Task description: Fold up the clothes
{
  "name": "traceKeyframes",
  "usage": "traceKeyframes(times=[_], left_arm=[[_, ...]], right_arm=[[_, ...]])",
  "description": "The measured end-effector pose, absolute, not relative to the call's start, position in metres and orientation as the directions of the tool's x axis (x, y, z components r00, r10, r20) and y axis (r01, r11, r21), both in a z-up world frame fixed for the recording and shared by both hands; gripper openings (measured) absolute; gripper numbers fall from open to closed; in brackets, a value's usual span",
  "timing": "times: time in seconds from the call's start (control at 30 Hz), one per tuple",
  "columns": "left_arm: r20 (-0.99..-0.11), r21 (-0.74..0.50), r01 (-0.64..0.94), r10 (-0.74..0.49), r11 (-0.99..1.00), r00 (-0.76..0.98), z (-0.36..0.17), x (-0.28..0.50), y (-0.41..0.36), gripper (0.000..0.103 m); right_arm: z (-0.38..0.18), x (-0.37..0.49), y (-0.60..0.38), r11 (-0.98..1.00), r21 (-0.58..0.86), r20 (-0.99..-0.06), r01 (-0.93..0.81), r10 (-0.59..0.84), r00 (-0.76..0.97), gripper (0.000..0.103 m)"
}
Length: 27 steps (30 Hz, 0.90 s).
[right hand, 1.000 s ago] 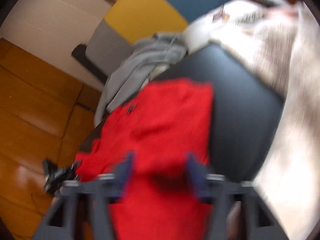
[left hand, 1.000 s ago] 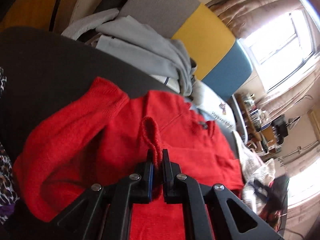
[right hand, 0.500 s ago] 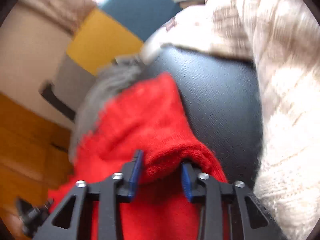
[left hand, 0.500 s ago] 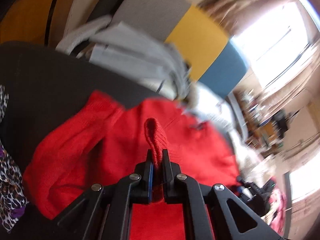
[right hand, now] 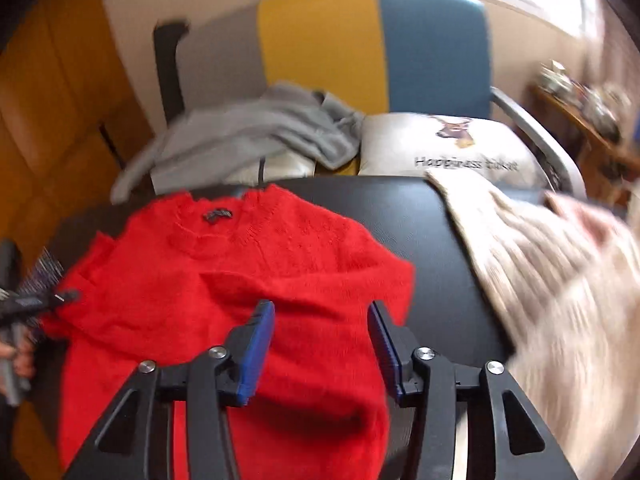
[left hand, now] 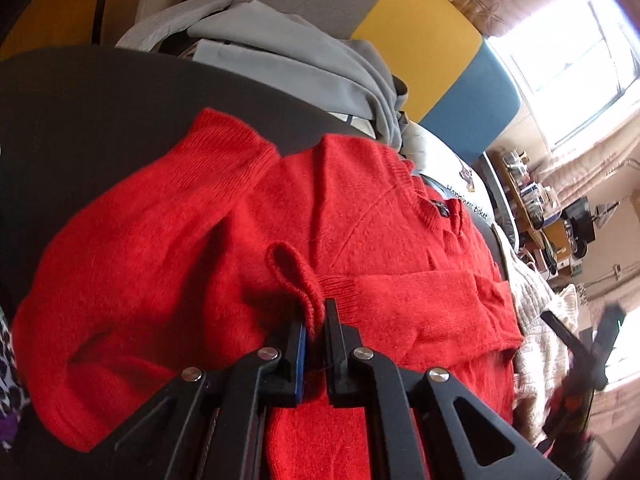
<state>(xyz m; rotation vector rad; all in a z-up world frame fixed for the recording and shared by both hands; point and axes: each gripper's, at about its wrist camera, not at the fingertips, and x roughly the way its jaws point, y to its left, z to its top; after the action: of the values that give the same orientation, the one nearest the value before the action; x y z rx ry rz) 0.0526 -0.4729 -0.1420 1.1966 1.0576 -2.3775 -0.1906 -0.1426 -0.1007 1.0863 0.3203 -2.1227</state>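
Observation:
A red knit sweater (left hand: 360,216) lies on a dark table (left hand: 80,92), its neck label away from me and one sleeve folded across the body. My left gripper (left hand: 315,322) is shut on a ribbed edge of the red sweater, pinching a small loop of cloth. In the right wrist view the sweater (right hand: 224,272) lies spread on the table (right hand: 432,216). My right gripper (right hand: 322,320) is open and empty, just above the sweater's lower right part.
A grey garment (right hand: 256,128) and a printed white cushion (right hand: 448,144) lie on the grey, yellow and blue sofa (right hand: 320,32) behind the table. A cream knit garment (right hand: 560,264) covers the table's right side. A leopard-print cloth (left hand: 8,344) is at the left edge.
My right gripper had the red sweater's edge between its fingers; it has let go, opened wider and pulled back. The right sleeve now lies folded across the body. My left gripper stays shut on the cloth.

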Motion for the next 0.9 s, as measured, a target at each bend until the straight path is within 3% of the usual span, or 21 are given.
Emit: traceKeyframes(times=[0.27, 0.3, 0.33, 0.37, 0.63, 0.9], left_arm=[[-0.759, -0.497, 0.502, 0.073, -0.708, -0.647, -0.135, 0.048, -0.475, 0.006], [-0.759, -0.492, 0.499, 0.071, -0.713, -0.647, -0.135, 0.047, -0.474, 0.006], [-0.760, -0.487, 0.497, 0.068, -0.719, -0.646, -0.134, 0.046, -0.473, 0.006], [-0.761, -0.475, 0.497, 0.055, -0.727, -0.646, -0.132, 0.045, -0.471, 0.006], [-0.695, -0.479, 0.468, -0.006, -0.742, -0.719, -0.101, 0.031, -0.471, 0.006], [-0.816, -0.373, 0.568, -0.031, -0.734, -0.577, -0.145, -0.007, -0.475, 0.006]], right_arm=[[-0.155, -0.227, -0.187, -0.654, -0.045, -0.903, 0.755, -0.298, -0.311, 0.046], [-0.158, -0.225, -0.184, -0.652, -0.043, -0.892, 0.757, -0.317, -0.324, 0.042], [-0.156, -0.223, -0.180, -0.653, -0.031, -0.882, 0.757, -0.338, -0.328, 0.015], [-0.156, -0.222, -0.178, -0.663, -0.037, -0.880, 0.748, -0.333, -0.339, 0.005], [-0.126, -0.234, -0.159, -0.742, -0.046, -0.811, 0.669, -0.363, -0.458, 0.004], [-0.144, -0.257, -0.156, -0.780, -0.009, -0.845, 0.626, -0.329, -0.421, 0.004]])
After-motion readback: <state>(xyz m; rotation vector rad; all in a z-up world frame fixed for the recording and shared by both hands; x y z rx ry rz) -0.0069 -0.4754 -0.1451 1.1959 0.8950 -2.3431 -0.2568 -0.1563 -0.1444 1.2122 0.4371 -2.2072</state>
